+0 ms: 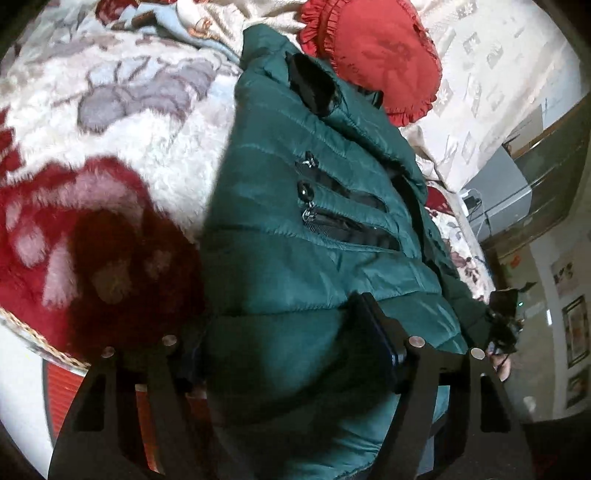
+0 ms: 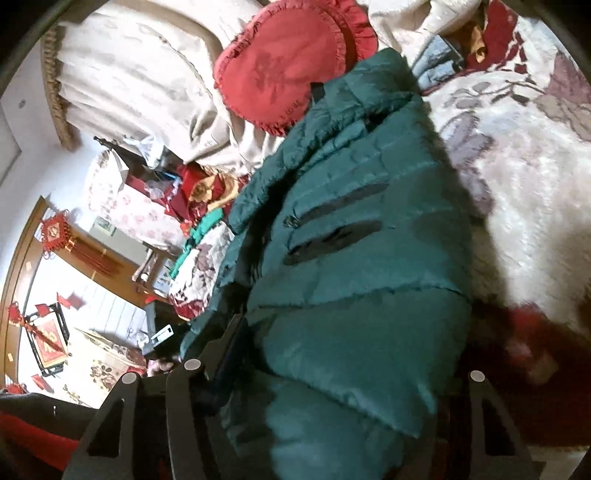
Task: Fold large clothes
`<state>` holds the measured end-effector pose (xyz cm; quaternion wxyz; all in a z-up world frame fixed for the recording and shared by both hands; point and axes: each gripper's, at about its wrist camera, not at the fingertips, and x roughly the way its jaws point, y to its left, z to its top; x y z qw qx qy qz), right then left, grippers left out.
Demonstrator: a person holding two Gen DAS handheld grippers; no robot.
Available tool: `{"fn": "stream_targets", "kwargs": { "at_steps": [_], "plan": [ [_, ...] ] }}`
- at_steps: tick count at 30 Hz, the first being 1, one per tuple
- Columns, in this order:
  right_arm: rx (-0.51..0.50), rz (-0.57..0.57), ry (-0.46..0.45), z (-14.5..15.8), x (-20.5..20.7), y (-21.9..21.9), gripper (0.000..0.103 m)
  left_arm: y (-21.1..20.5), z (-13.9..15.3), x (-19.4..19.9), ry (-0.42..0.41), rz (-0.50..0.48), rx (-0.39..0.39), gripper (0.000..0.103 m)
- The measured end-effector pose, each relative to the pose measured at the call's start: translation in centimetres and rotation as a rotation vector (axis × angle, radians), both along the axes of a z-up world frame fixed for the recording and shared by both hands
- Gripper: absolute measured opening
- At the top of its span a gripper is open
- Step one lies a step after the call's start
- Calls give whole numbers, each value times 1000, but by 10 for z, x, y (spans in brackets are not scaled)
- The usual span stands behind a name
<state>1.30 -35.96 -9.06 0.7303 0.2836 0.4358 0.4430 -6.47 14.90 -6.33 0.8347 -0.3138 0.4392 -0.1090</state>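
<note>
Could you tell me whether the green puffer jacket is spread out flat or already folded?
Folded, at least partly: the green puffer jacket forms a narrow doubled bundle on the floral blanket, its near end between both grippers' fingers.

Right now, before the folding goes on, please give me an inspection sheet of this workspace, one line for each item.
Surface: fluffy floral blanket in white, red and grey, covering the bed.
Job's things: green puffer jacket, lying lengthwise away from both cameras, two black zip pockets facing up.
Clutter: red frilled cushion at the jacket's far end; pale blue cloth beyond it.
Grippers: left gripper and right gripper each have jacket padding bulging between the fingers; the grip itself cannot be told.
Cables: thin wires near a grey box beside the bed.
Surroundings: red knot ornament on a wooden frame; framed pictures on the wall.
</note>
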Motion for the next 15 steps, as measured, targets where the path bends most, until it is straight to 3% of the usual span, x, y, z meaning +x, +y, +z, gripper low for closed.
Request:
{"fn": "stream_targets", "kwargs": {
  "at_steps": [4,6,7,9,12,15],
  "plan": [
    [-16,-15,17,-8,-2,6,60,3,-10,-11,20,14,-81,73],
    [-27,-28,11,-7,-2,5,60,2,-4,-16,8,33,-62,67],
    [-46,-36,-4,-4,-3,5,60,0,2,-17,-11,34,-37,46],
    [-93,-52,-49,4,-6,8,59,-5,15,-18,-41,39,21,22],
    [-197,-65,-148,22,-11,18,54,-16,30,-14,-84,40,137,21],
    [-308,-76,-203,36,-12,30,41,-24,27,-5,-66,27,215,27]
  ]
}}
